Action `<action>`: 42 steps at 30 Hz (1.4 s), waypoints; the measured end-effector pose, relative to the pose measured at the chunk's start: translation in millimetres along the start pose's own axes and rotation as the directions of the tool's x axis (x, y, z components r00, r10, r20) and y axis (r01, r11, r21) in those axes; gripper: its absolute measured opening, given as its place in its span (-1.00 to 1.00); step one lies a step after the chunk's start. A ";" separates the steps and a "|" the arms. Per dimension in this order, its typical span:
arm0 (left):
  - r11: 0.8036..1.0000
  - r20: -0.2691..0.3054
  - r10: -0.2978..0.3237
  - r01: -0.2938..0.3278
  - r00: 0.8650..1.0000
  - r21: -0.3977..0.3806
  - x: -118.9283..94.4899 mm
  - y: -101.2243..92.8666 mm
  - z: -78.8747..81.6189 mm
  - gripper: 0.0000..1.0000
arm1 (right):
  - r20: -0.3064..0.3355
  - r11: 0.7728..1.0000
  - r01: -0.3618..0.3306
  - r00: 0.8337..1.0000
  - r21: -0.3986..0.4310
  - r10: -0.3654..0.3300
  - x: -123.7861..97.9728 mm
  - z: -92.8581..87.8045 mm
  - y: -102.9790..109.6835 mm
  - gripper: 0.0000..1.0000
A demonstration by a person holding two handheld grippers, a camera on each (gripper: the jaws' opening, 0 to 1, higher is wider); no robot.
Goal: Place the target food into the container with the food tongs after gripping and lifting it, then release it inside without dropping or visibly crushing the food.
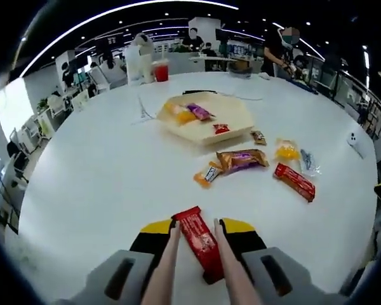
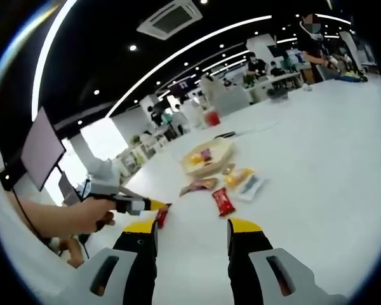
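My left gripper (image 1: 197, 226) is shut on a pair of beige food tongs (image 1: 168, 260). The tongs' two arms pinch a red snack packet (image 1: 200, 241), held just above the white table (image 1: 101, 165). Further ahead sits the beige hexagonal container (image 1: 235, 117), with an orange, a purple and a small red snack inside. In the right gripper view the container (image 2: 217, 155) lies ahead. There a hand (image 2: 82, 215) holds the left gripper (image 2: 136, 204), with the red packet (image 2: 162, 216) at its tip. My right gripper (image 2: 192, 232) is open with nothing between its jaws.
Loose snacks lie between me and the container: a brown-purple packet (image 1: 241, 159), an orange one (image 1: 206, 176), a second red bar (image 1: 294, 180) and a yellow one (image 1: 287, 150). A red cup (image 1: 160, 70) stands at the far edge. People sit beyond the table.
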State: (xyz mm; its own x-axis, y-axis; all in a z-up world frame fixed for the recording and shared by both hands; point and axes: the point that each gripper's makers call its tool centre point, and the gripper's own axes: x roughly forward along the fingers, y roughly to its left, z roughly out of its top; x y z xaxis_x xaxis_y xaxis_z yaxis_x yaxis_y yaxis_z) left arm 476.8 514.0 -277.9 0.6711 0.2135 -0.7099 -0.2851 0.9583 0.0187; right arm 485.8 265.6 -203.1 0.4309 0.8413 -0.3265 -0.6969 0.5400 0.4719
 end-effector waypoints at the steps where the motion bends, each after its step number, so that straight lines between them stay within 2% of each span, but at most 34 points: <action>1: 1.000 0.001 0.007 -0.007 1.000 0.005 -0.5 1.0 -0.1 -0.47 | 0.001 1.000 0.003 1.000 0.001 -0.003 -0.6 0.1 -0.9 -0.13; 3: 1.000 0.014 0.018 -0.018 1.000 0.002 -1.1 3.2 1.2 -0.47 | 0.003 1.000 0.007 1.000 0.005 -0.007 -1.3 0.8 -2.2 -0.13; 4: 0.999 0.028 0.037 -0.036 0.999 -0.029 -2.6 6.4 2.2 -0.46 | 0.004 1.000 0.012 1.000 0.003 -0.012 -1.7 1.6 -3.2 -0.14; 6: 0.997 0.036 0.059 -0.057 0.998 -0.046 -4.2 9.7 1.8 -0.46 | 0.004 1.000 0.014 1.000 0.000 -0.014 -1.8 1.7 -3.4 -0.15; 8: 0.990 0.002 0.111 -0.110 0.994 -0.085 -3.6 16.4 -7.6 -0.45 | -0.001 1.000 0.012 1.000 0.002 -0.012 -1.5 0.8 -2.5 -0.15; 9: 0.980 0.046 0.111 -0.102 0.993 -0.170 -1.6 14.8 -2.8 -0.46 | -0.002 1.000 0.010 1.000 0.001 -0.010 -1.3 0.4 -1.9 -0.15; 10: 0.963 0.023 0.120 -0.110 0.993 -0.245 -2.2 14.4 -7.0 -0.46 | -0.006 1.000 0.007 1.000 -0.001 -0.007 -0.6 -0.6 -0.9 -0.15; 11: 0.955 0.014 0.112 -0.104 0.994 -0.277 -1.8 12.7 -8.2 -0.47 | -0.009 1.000 0.006 1.000 0.000 -0.006 -0.3 -1.1 -0.5 -0.15; 12: 0.945 -0.005 0.067 -0.065 0.998 -0.320 1.0 4.8 -10.6 -0.48 | -0.017 1.000 0.002 1.000 -0.002 -0.002 0.6 -2.3 1.7 -0.15; 13: 0.947 -0.047 0.038 -0.051 0.998 -0.316 2.1 -0.4 -17.8 -0.48 | -0.018 1.000 0.000 1.000 -0.005 0.000 0.6 -2.4 2.1 -0.15; 14: 0.960 -0.027 0.052 -0.058 0.998 -0.275 3.5 0.8 -17.3 -0.49 | -0.019 1.000 -0.004 1.000 -0.013 0.004 0.6 -2.4 3.5 -0.15; 15: 0.978 -0.016 0.069 -0.071 0.997 -0.197 1.5 2.8 -15.9 -0.50 | -0.021 1.000 -0.007 1.000 -0.019 0.006 0.3 -2.9 3.8 -0.15; 20: 0.996 0.032 0.061 -0.058 0.998 -0.069 1.2 -1.7 -18.4 -0.52 | -0.014 1.000 -0.001 1.000 -0.015 0.000 -3.3 -2.7 1.4 -0.15; 21: 0.994 0.037 0.059 -0.055 0.998 -0.091 -0.1 -1.4 -19.2 -0.52 | -0.011 1.000 0.003 1.000 -0.013 -0.003 -4.7 -2.3 0.8 -0.15; 23: 0.995 0.049 0.053 -0.048 0.997 -0.084 -0.6 -1.0 -19.0 -0.53 | -0.009 1.000 0.005 1.000 -0.017 -0.005 -6.2 -2.4 0.8 -0.16; 24: 0.996 0.055 0.049 -0.044 0.997 -0.075 0.1 -1.3 -19.4 -0.53 | -0.009 1.000 0.005 1.000 -0.019 -0.005 -6.9 -2.7 1.1 -0.16; 25: 0.999 0.077 0.038 -0.036 0.996 -0.024 0.0 -2.5 -18.4 -0.53 | -0.011 1.000 0.005 1.000 -0.023 -0.005 -8.4 -3.3 2.1 -0.16; 27: 0.999 0.091 0.035 -0.032 0.995 -0.033 -1.9 -3.2 -20.1 -0.55 | -0.009 1.000 0.004 1.000 -0.024 -0.004 -10.7 -4.9 3.2 -0.16; 29: 1.000 0.109 0.017 -0.016 0.994 -0.007 -1.9 -2.4 -21.0 -0.56 | -0.014 1.000 0.004 1.000 -0.024 -0.004 -13.6 -9.1 6.2 -0.16; 35: 1.000 0.109 -0.010 0.010 0.994 0.004 -0.8 -2.0 -19.3 -0.59 | 0.000 1.000 0.022 1.000 -0.009 -0.022 -20.0 -10.4 5.0 -0.16; 37: 0.999 0.101 -0.033 0.030 0.994 0.029 -0.5 -4.0 -19.2 -0.61 | -0.005 1.000 0.029 1.000 -0.006 -0.029 -20.8 -12.3 4.3 -0.16; 42: 0.997 0.083 -0.076 0.077 0.994 -0.009 -4.6 -1.2 -21.6 -0.63 | -0.039 0.999 0.028 0.999 -0.043 -0.029 -22.4 -19.0 9.0 -0.16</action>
State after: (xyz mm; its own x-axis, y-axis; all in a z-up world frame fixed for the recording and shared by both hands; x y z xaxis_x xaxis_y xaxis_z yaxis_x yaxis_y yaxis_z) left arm 459.3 507.8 -289.8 0.7456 0.1549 -0.6481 -0.2387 0.9702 -0.0427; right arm 459.0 251.1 -207.0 0.4287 0.8235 -0.3717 -0.7085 0.5617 0.4273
